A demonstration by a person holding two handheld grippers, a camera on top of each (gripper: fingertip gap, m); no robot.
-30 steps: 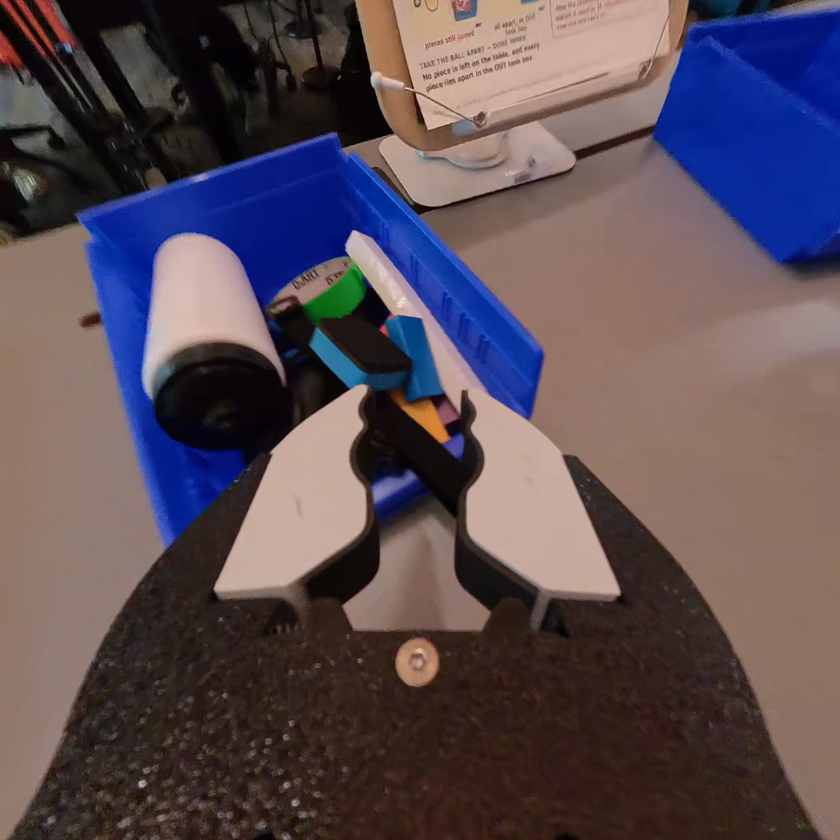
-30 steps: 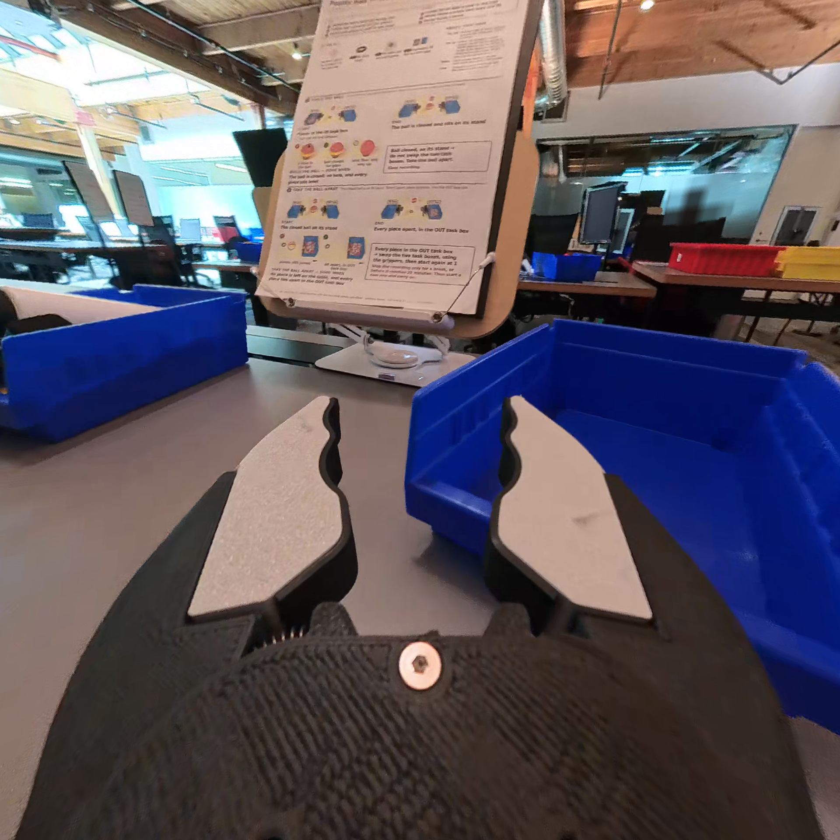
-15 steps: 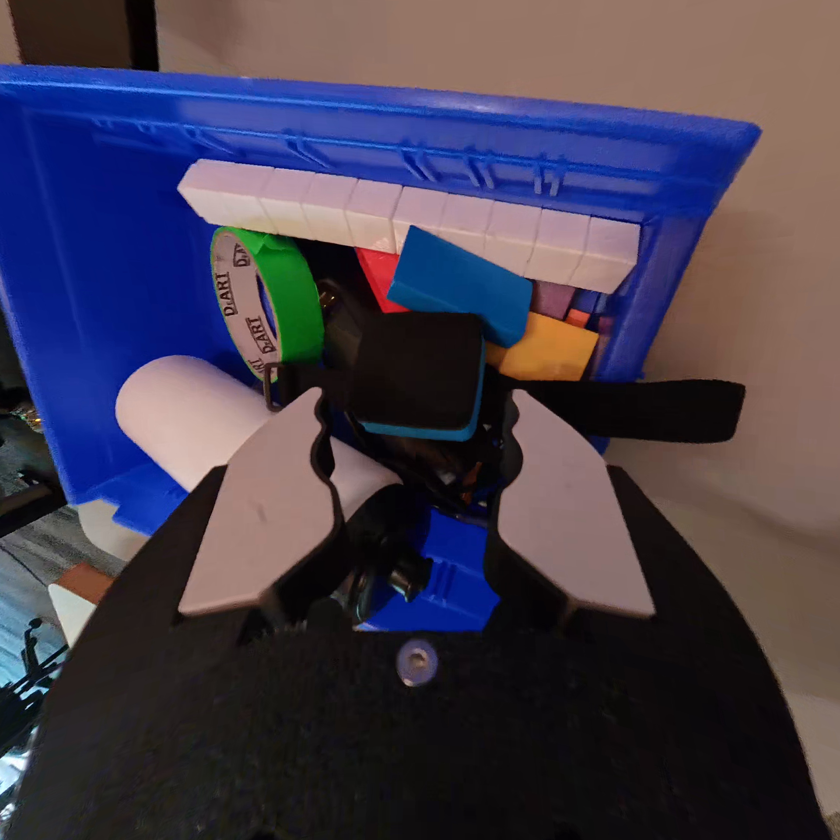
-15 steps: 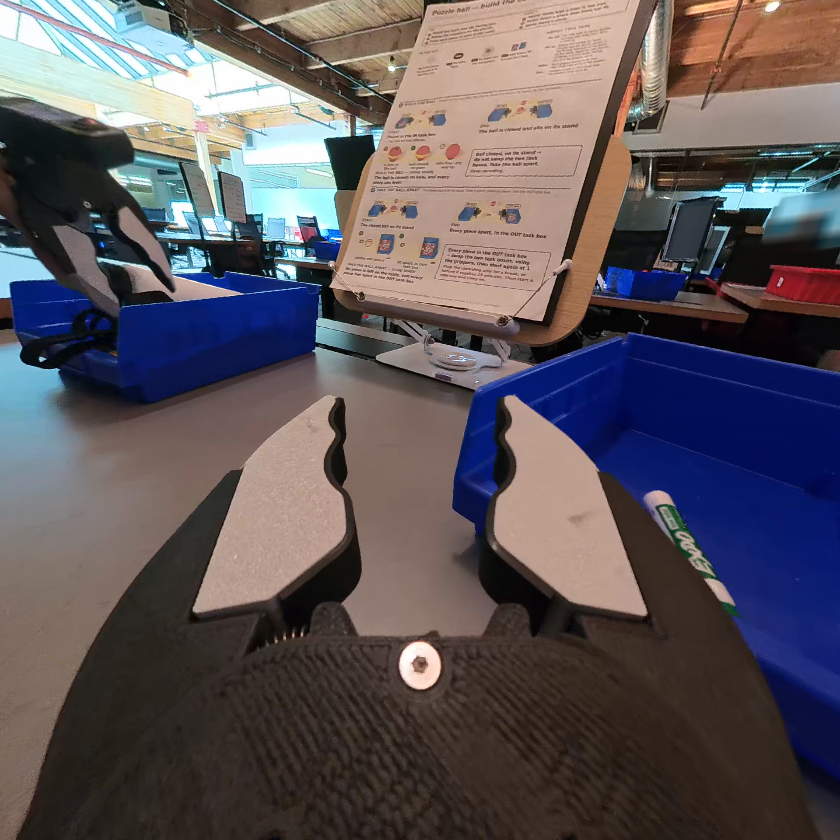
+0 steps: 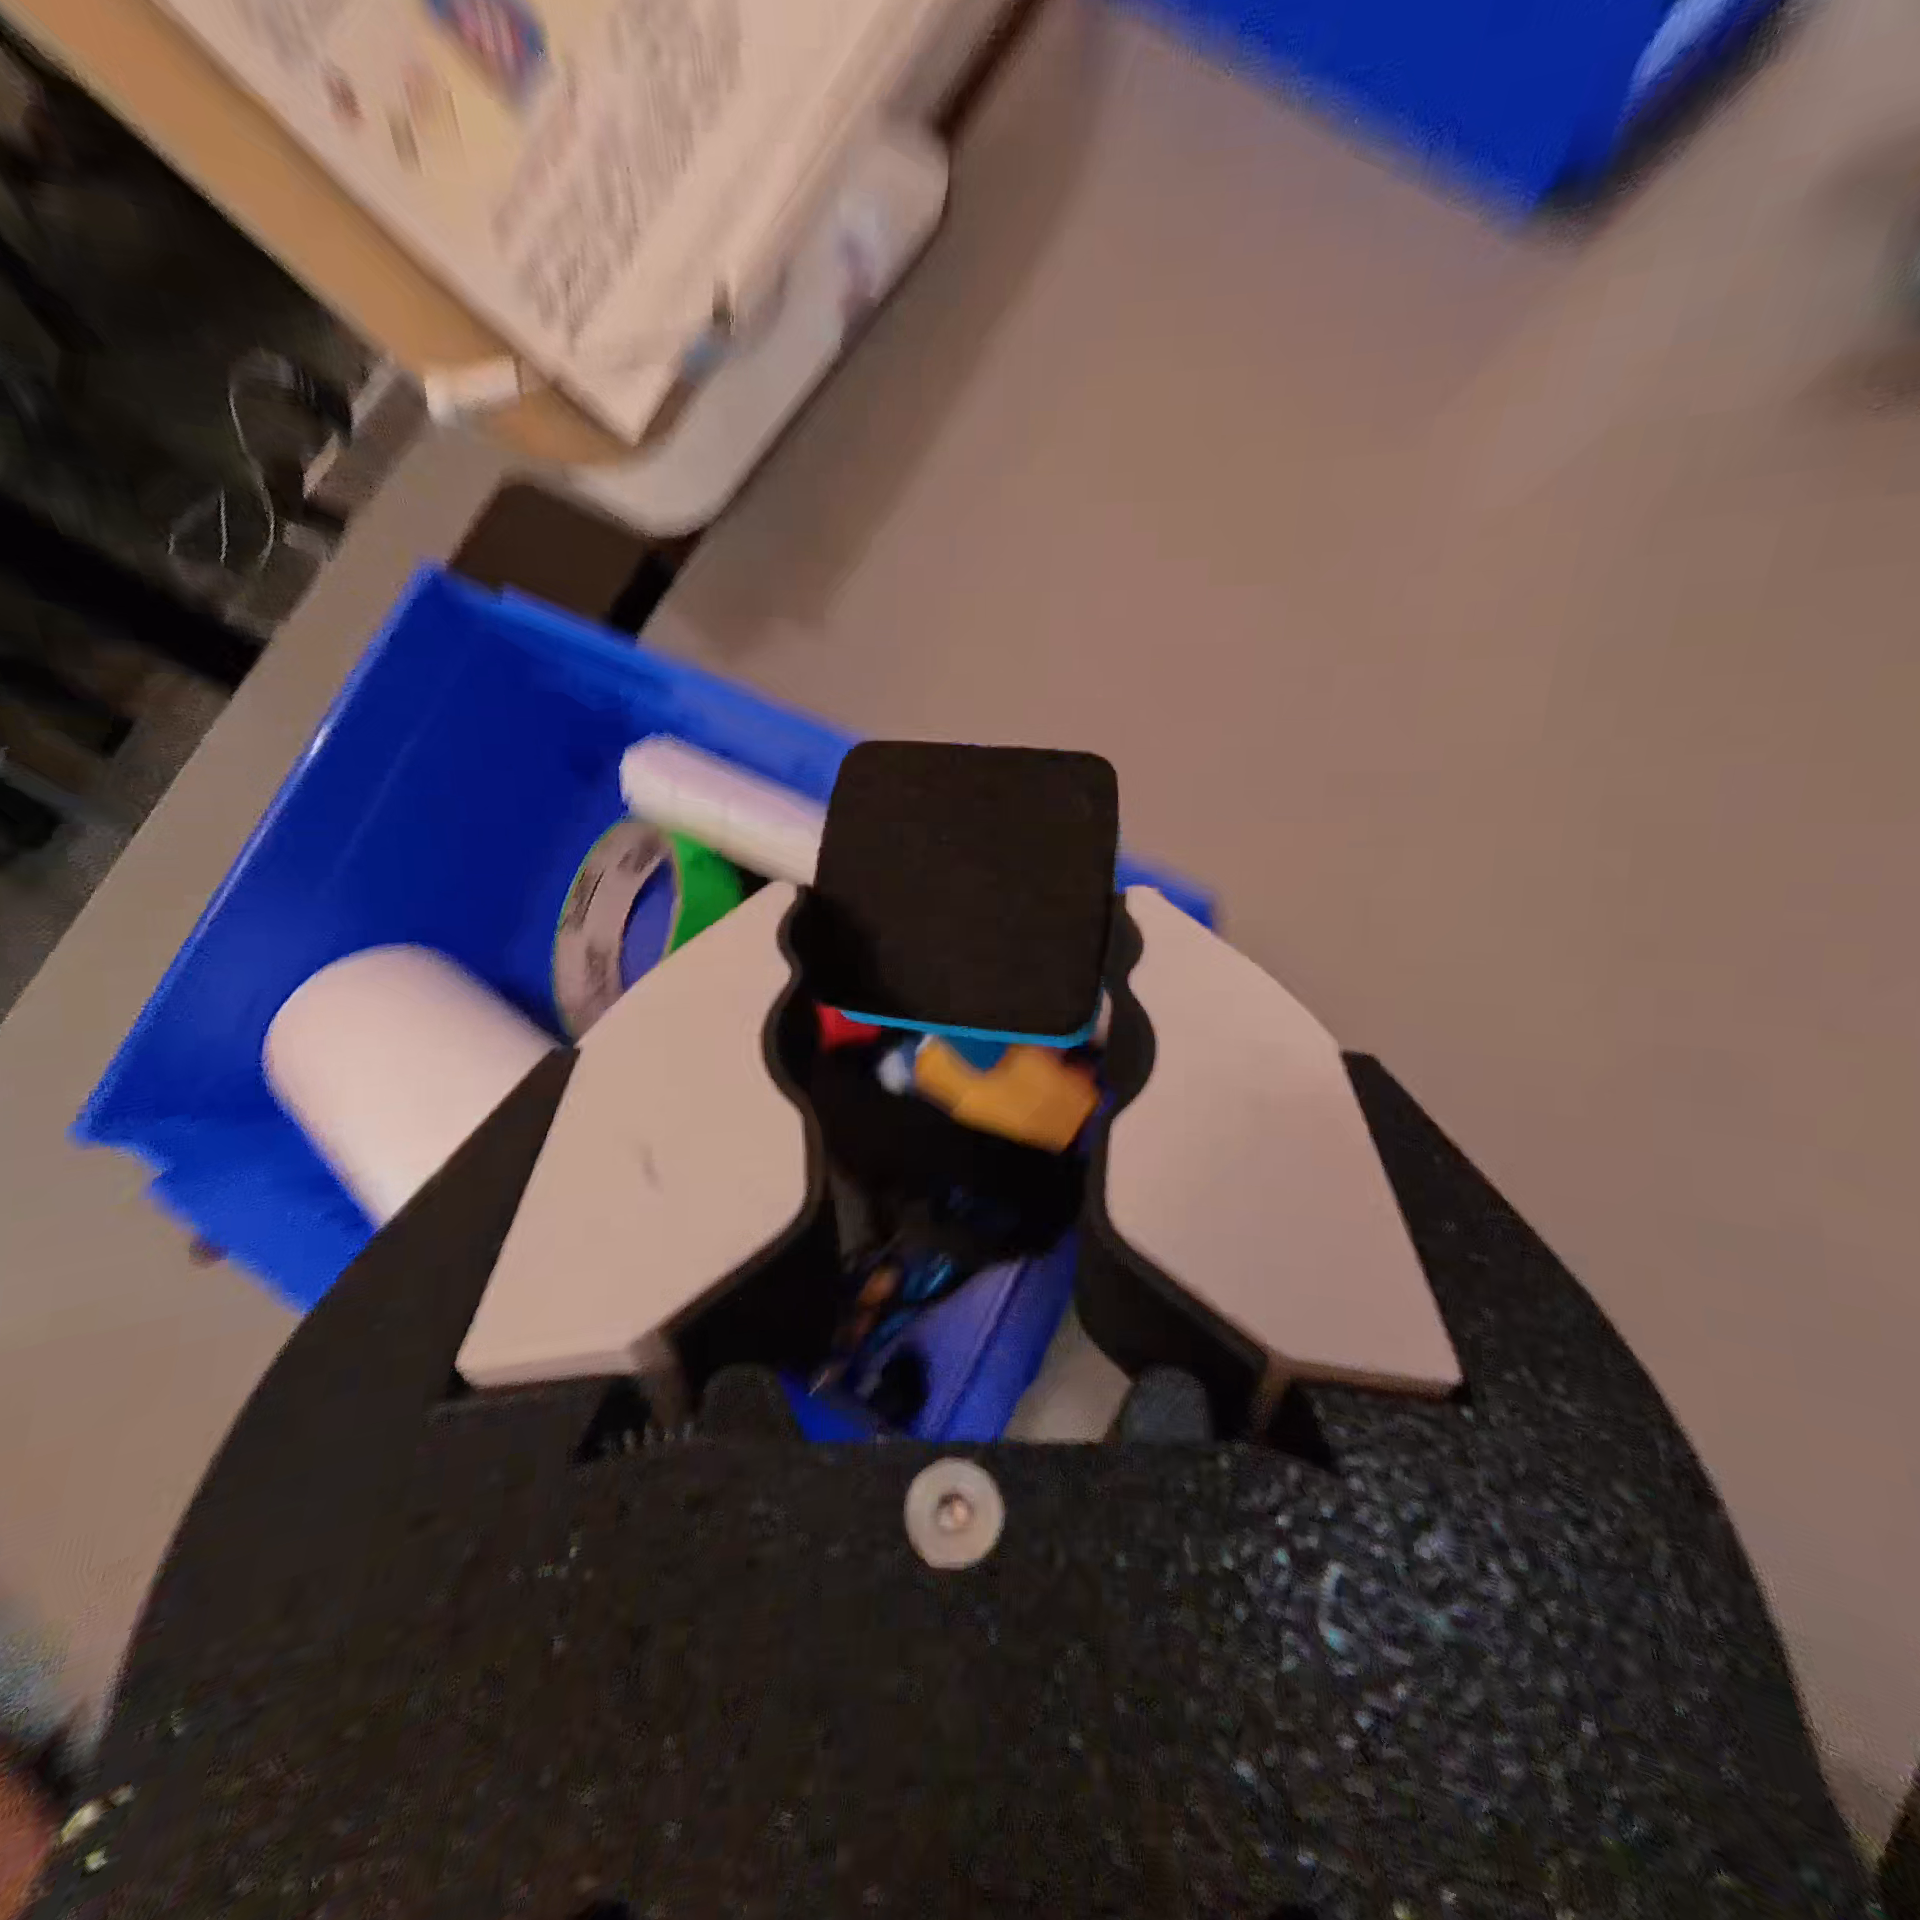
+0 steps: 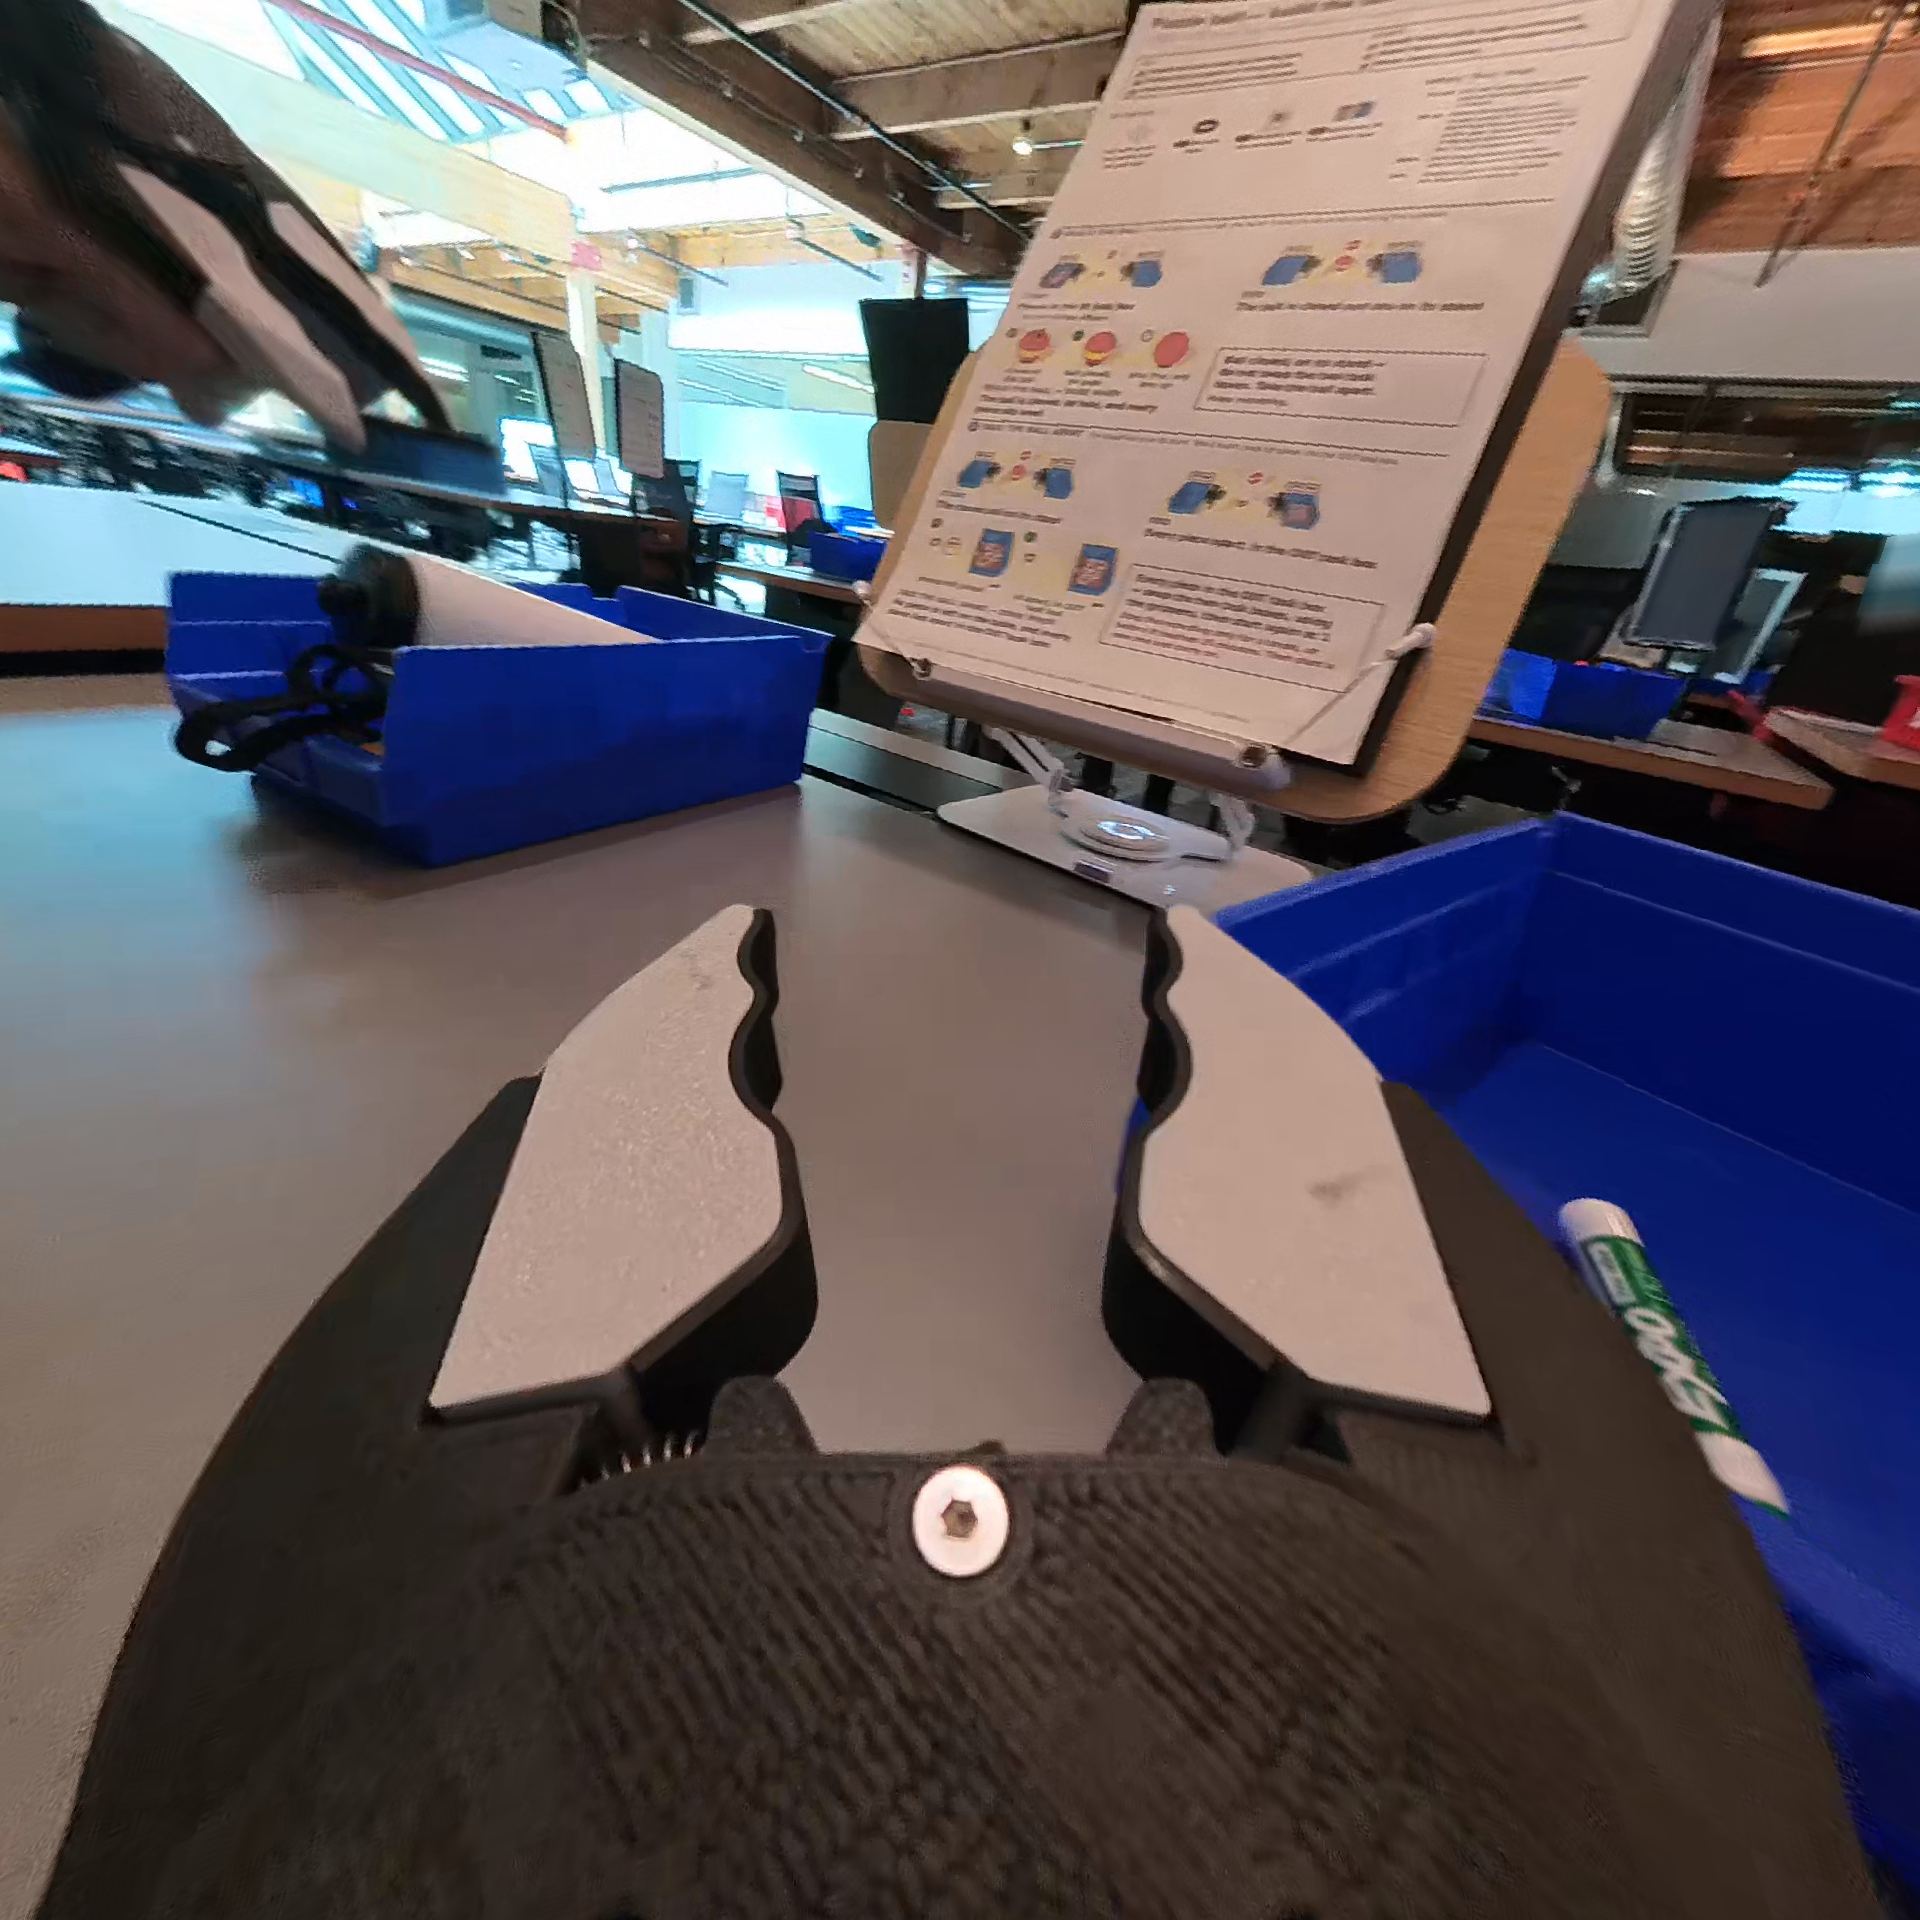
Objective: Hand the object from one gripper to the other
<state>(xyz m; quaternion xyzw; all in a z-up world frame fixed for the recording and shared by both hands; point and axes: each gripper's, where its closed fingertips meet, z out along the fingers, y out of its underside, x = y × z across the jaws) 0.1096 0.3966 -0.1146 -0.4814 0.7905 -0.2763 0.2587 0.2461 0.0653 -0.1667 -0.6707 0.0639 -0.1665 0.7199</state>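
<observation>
A whiteboard eraser (image 5: 961, 883) with a black felt face and a blue body sits between the fingertips of my left gripper (image 5: 958, 906). The gripper is shut on it and holds it in the air above the left blue bin (image 5: 416, 790). In the right wrist view the left gripper (image 6: 343, 416) shows at the upper left, blurred, with the eraser (image 6: 426, 462) sticking out of its tips, high above that bin (image 6: 582, 717). My right gripper (image 6: 956, 925) is open and empty, low over the grey table (image 6: 416, 987), well apart from the eraser.
The left bin holds a white roll (image 5: 395, 1049), green tape (image 5: 644, 904), a white block strip (image 5: 717, 805) and coloured blocks (image 5: 997, 1091). A second blue bin (image 6: 1662, 1039) at the right holds a green marker (image 6: 1652, 1351). An instruction sheet on a stand (image 6: 1247, 436) rises behind.
My left gripper has shut on the eraser and lifted it up out of the left bin. My right gripper stays open and has turned slightly left.
</observation>
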